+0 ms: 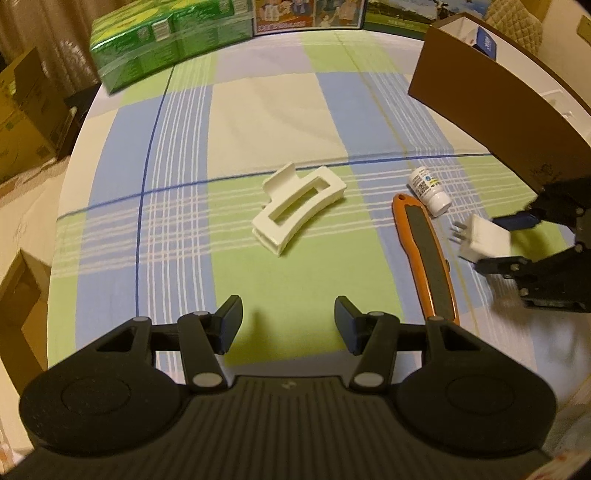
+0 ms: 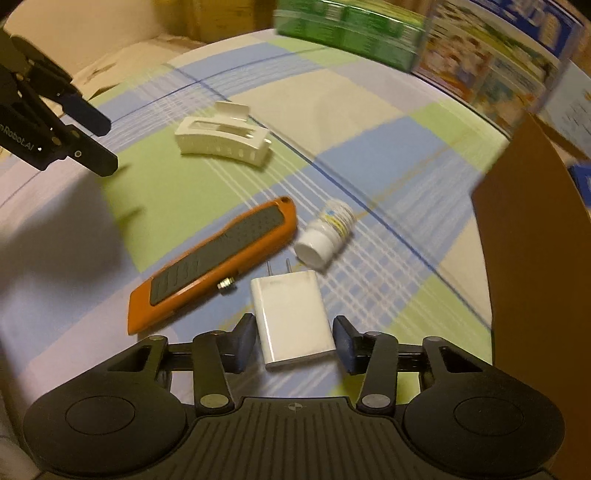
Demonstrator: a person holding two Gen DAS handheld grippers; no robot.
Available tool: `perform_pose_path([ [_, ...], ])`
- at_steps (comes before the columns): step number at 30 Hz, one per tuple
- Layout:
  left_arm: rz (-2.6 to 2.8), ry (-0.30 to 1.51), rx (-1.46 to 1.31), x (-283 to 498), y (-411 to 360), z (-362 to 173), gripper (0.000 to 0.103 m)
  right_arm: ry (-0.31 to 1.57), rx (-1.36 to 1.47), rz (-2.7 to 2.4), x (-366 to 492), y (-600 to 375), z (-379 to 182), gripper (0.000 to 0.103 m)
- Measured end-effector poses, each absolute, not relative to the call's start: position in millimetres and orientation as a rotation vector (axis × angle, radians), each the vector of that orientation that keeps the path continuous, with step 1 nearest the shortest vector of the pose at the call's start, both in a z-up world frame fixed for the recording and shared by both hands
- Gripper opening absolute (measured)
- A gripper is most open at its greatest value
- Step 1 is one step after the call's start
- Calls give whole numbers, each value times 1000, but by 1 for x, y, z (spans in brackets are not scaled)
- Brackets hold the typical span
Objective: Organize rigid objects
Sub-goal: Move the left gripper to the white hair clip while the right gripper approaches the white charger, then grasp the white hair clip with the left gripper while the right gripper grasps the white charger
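My right gripper (image 2: 293,343) is shut on a white plug charger (image 2: 291,317), one pad against each side and the prongs pointing away from me. In the left wrist view the same charger (image 1: 484,238) sits between the right gripper's (image 1: 496,245) fingers at the right edge. An orange utility knife (image 2: 218,258) lies just left of it, and a small white bottle (image 2: 327,232) lies on its side beyond. A white hair claw clip (image 1: 299,210) rests mid-table ahead of my left gripper (image 1: 288,328), which is open with nothing between its fingers.
The table wears a checked blue, green and cream cloth (image 1: 277,110). A brown cardboard box (image 1: 498,107) stands at the right, close to the right gripper. A green wrapped pack (image 1: 166,40) and picture-printed boxes (image 1: 306,14) line the far edge. More cartons sit off the table to the left.
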State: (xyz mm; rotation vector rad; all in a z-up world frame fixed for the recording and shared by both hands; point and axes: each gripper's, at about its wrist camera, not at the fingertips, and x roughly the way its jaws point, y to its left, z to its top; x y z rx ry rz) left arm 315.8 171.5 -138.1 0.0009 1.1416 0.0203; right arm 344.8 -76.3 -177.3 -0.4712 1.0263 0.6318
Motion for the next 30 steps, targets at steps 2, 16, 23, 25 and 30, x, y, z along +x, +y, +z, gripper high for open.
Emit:
perform_pose_path([
  [2, 0, 1128, 24, 321, 172, -139, 51, 1043, -409, 570, 341, -87, -176, 43],
  [16, -188, 1020, 255, 376, 172, -153, 61, 1085, -89, 140, 331, -164, -167, 43],
  [23, -255, 1025, 335, 401, 165, -169, 60, 1085, 0, 101, 323, -174, -170, 43],
  [25, -269, 1037, 331, 407, 163, -174, 60, 1083, 6, 99, 322, -174, -171, 43],
  [30, -278, 1046, 329, 414, 157, -182, 59, 1086, -1, 99, 320, -175, -170, 43],
])
